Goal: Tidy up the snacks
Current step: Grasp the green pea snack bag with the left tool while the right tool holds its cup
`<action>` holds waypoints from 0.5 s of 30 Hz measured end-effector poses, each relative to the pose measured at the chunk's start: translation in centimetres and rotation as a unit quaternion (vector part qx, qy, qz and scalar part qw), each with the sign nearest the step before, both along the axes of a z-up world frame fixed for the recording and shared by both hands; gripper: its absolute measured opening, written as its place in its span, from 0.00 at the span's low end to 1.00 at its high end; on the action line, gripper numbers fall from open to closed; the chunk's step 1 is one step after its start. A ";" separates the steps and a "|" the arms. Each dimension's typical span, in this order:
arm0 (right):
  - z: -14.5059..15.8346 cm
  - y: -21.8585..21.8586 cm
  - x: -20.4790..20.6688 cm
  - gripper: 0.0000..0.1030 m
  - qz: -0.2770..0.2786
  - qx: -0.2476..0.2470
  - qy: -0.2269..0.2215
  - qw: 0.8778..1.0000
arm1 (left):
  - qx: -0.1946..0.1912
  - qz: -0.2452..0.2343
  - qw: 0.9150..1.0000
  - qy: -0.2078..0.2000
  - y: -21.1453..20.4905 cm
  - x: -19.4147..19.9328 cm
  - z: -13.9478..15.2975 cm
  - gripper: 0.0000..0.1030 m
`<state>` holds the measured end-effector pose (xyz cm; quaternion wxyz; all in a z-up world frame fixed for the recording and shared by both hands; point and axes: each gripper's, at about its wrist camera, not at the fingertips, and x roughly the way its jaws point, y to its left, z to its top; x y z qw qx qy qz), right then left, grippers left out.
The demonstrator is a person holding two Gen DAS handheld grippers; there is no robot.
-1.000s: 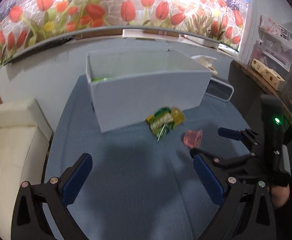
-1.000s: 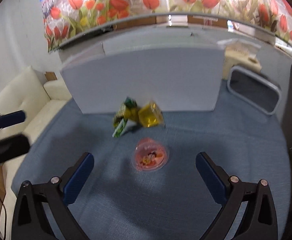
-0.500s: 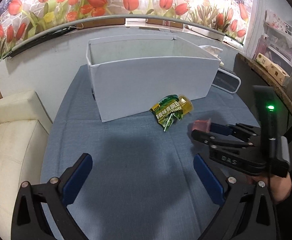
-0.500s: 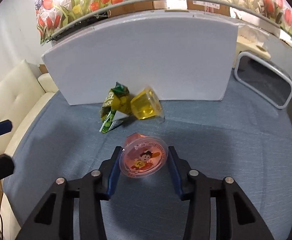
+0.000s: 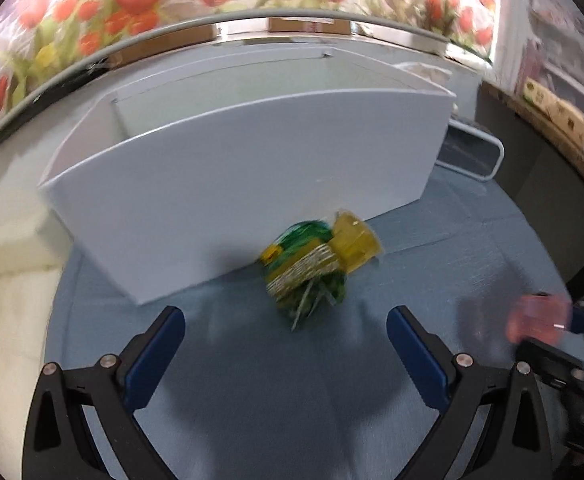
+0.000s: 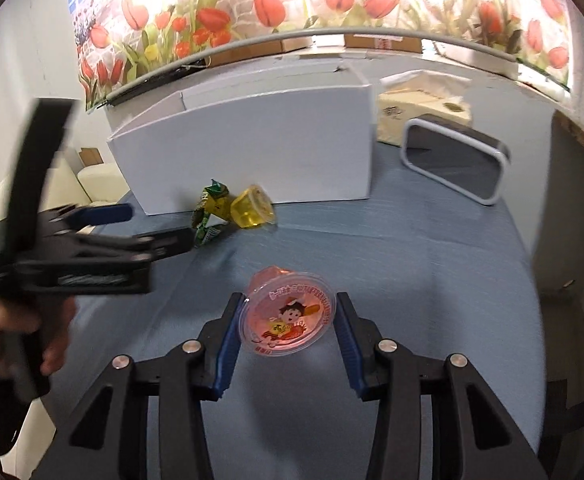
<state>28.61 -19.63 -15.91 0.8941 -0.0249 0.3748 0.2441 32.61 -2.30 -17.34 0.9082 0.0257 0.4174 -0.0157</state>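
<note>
My right gripper point(image 6: 288, 316) is shut on a pink jelly cup point(image 6: 288, 314) with a cartoon lid, held above the blue cloth; it shows blurred at the right of the left wrist view point(image 5: 539, 318). My left gripper point(image 5: 286, 334) is open and empty, close in front of a green snack packet point(image 5: 305, 270) and a yellow jelly cup point(image 5: 353, 246). Both lie against the front wall of the white box point(image 5: 252, 168). In the right wrist view the packet point(image 6: 210, 210), the yellow cup point(image 6: 252, 212) and the box point(image 6: 252, 156) lie ahead, with my left gripper point(image 6: 148, 228) at the left.
A white-framed dark tray point(image 6: 451, 164) lies right of the box, with a tissue box point(image 6: 423, 120) behind it. A cream sofa point(image 5: 8, 308) is left of the table. A dark shelf point(image 5: 551, 152) stands at the right. Tulip wallpaper is behind.
My right gripper has lifted the pink jelly cup off the cloth and drawn back. My left gripper has moved forward toward the green packet and yellow cup.
</note>
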 end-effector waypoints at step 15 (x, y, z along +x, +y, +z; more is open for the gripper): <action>0.4 -3.8 -2.1 0.47 -0.017 0.034 0.002 0.999 | -0.020 0.020 0.999 0.037 0.0 4.9 -2.6 0.59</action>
